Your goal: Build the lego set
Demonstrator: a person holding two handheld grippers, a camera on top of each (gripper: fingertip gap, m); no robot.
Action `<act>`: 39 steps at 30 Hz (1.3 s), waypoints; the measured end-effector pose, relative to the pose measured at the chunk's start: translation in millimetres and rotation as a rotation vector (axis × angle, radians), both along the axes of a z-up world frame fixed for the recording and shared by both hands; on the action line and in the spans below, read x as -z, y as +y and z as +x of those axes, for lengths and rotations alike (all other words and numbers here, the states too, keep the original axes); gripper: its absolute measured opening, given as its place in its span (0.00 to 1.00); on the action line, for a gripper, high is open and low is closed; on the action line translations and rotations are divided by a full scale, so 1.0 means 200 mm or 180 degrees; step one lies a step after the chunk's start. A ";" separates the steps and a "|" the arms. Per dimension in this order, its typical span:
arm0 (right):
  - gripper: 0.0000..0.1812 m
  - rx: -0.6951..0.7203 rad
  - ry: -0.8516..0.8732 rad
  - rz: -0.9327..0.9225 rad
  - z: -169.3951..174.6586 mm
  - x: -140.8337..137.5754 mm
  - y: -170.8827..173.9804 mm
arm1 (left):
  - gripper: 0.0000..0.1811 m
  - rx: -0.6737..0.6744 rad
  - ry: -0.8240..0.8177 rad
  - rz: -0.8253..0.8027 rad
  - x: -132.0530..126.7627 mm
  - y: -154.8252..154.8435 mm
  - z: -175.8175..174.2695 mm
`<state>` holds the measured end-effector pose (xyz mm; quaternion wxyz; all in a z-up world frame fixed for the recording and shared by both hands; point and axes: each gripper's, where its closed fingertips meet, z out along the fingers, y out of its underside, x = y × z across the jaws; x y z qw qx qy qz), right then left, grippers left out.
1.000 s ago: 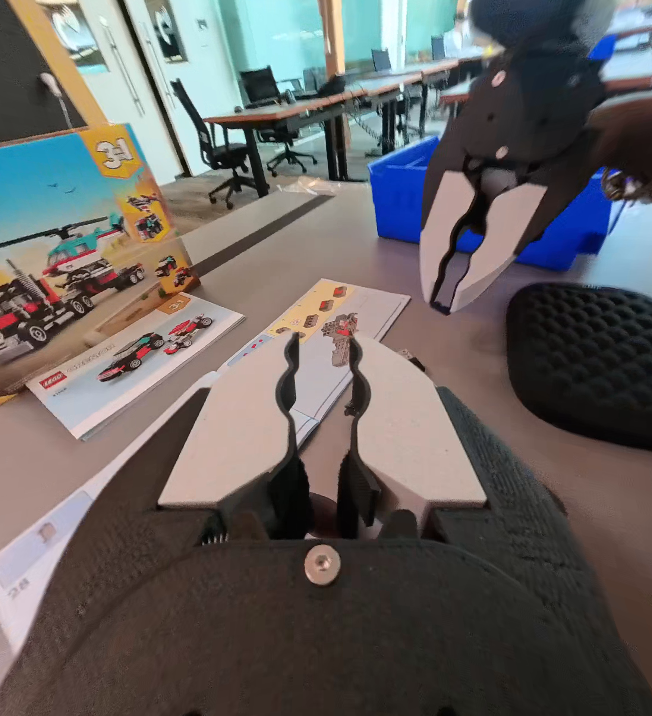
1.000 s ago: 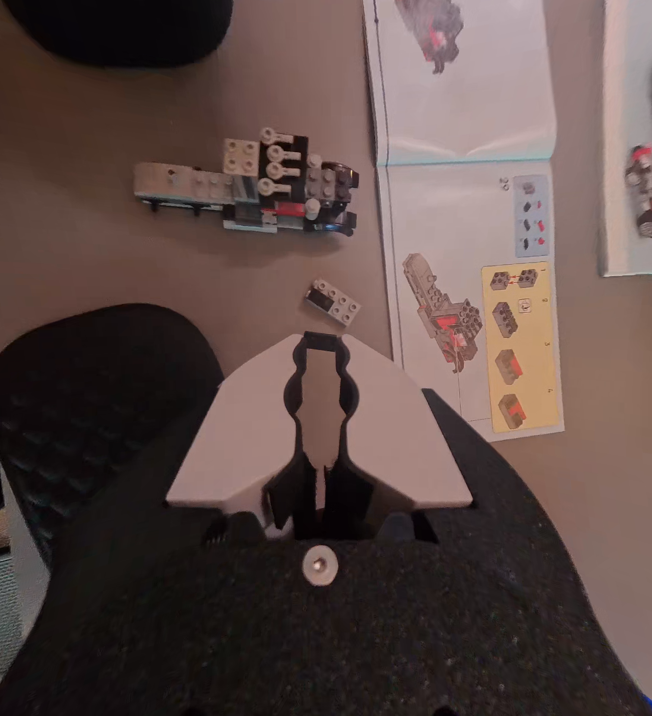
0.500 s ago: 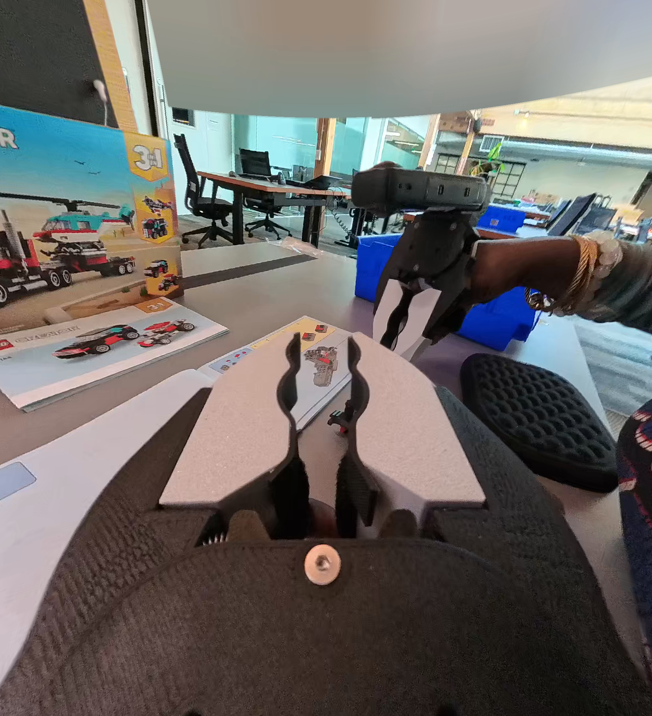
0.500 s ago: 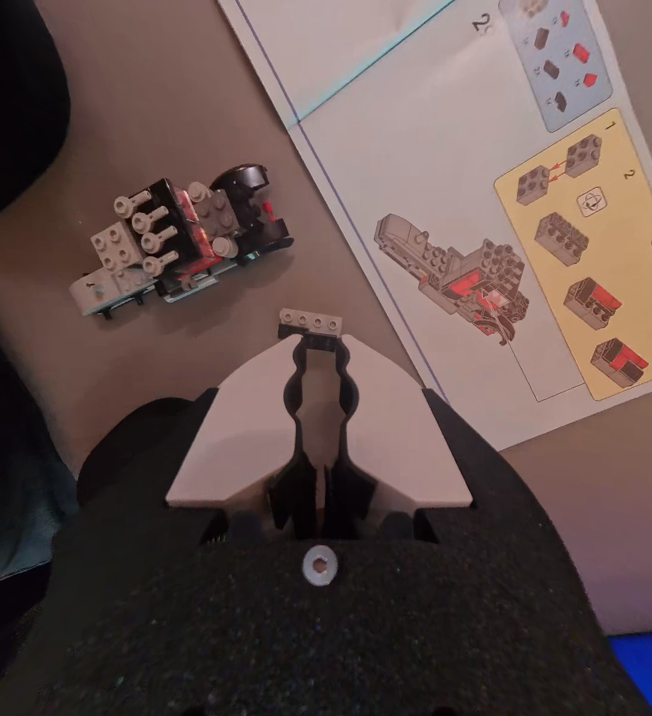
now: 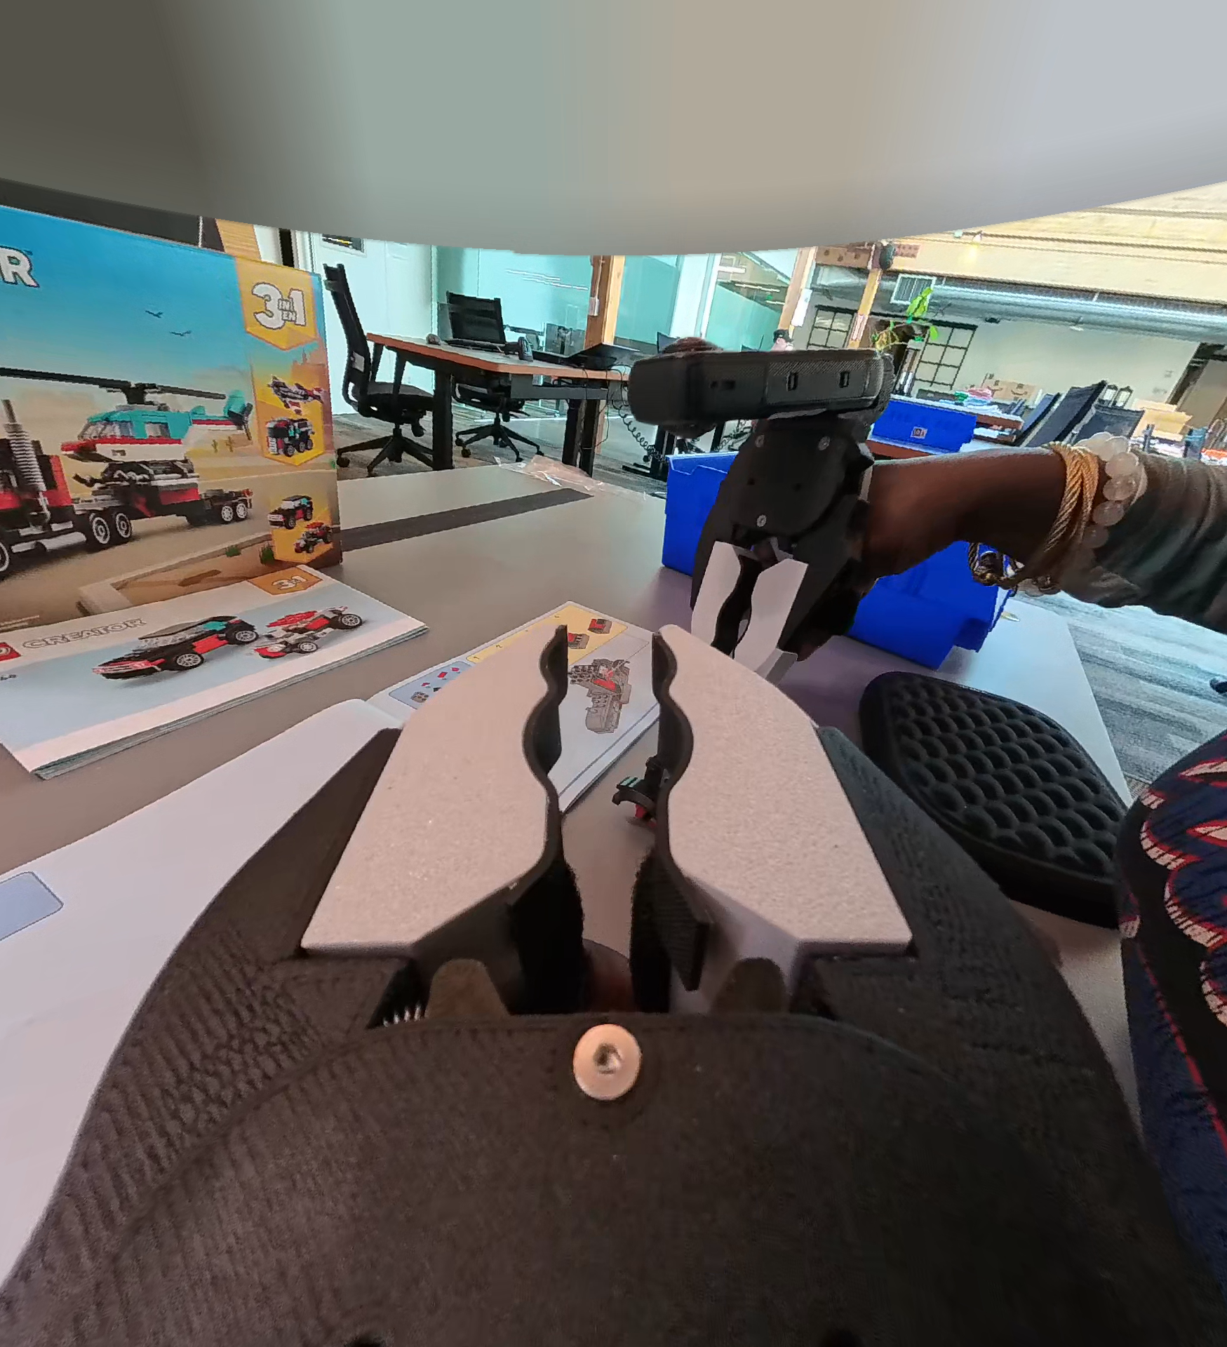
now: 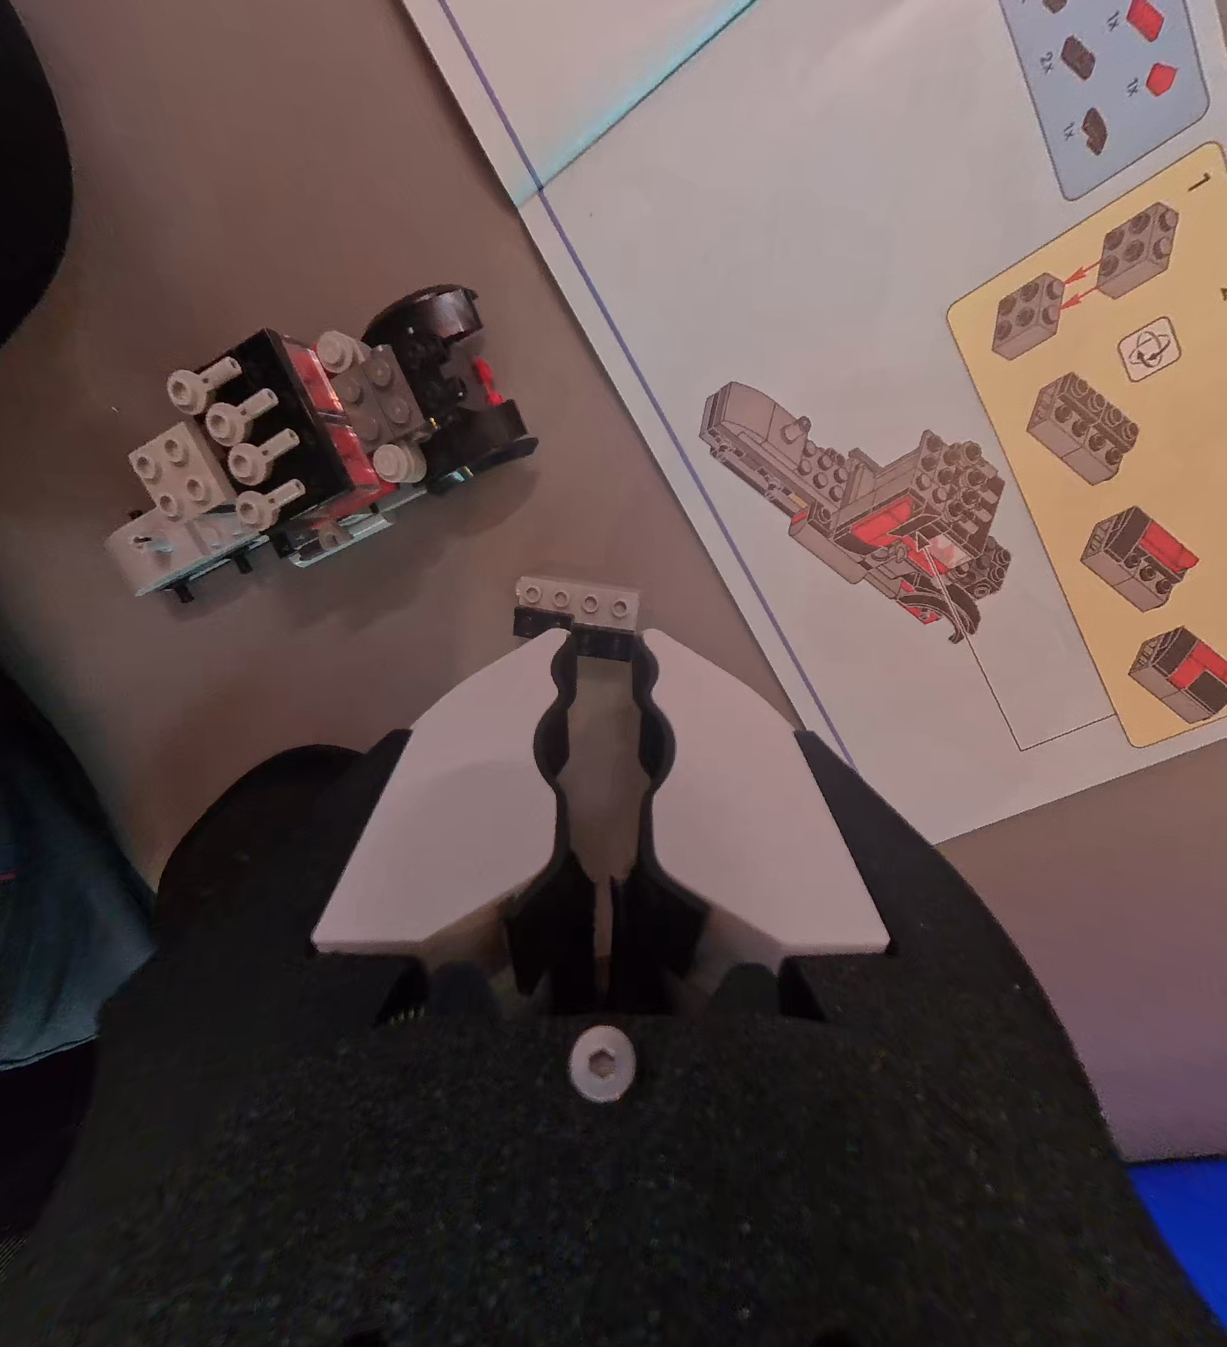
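Two grippers are in view over a grey bench. In the right wrist view, the right gripper occupies the lower centre of the frame, pointing down at the bench; its jaws are closed on a small grey-and-black lego piece, which sits across the tips just above centre frame. The piece shows a grey studded plate on top and black parts beneath, the black part being what the tips pinch. A partly built lego model, in black, grey and red with four grey pins projecting from one side, lies on the bench in the left middle of the frame, near the held piece but apart from it. An open instruction booklet fills the upper right, flat on the bench.

In the left wrist view, the left gripper fills the lower centre; its jaws stand apart with nothing between them. The right gripper appears at right of centre, held by a hand. A lego box stands upright at upper left, with a closed booklet lying flat just in front of it. A blue bin sits behind the right gripper. A black padded rest lies at middle right.
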<state>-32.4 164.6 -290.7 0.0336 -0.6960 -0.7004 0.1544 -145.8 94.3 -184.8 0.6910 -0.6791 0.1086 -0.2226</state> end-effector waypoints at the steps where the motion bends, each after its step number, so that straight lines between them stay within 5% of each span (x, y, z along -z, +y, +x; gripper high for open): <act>1: 0.08 -0.0002 -0.0001 -0.0001 0.00 0.00 0.00 | 0.12 -0.0001 0.0003 0.0001 0.00 0.00 0.00; 39: 0.08 0.0160 -0.0025 -0.0167 -0.01 0.02 -0.02 | 0.12 -0.0005 -0.0028 -0.0016 0.00 0.00 -0.01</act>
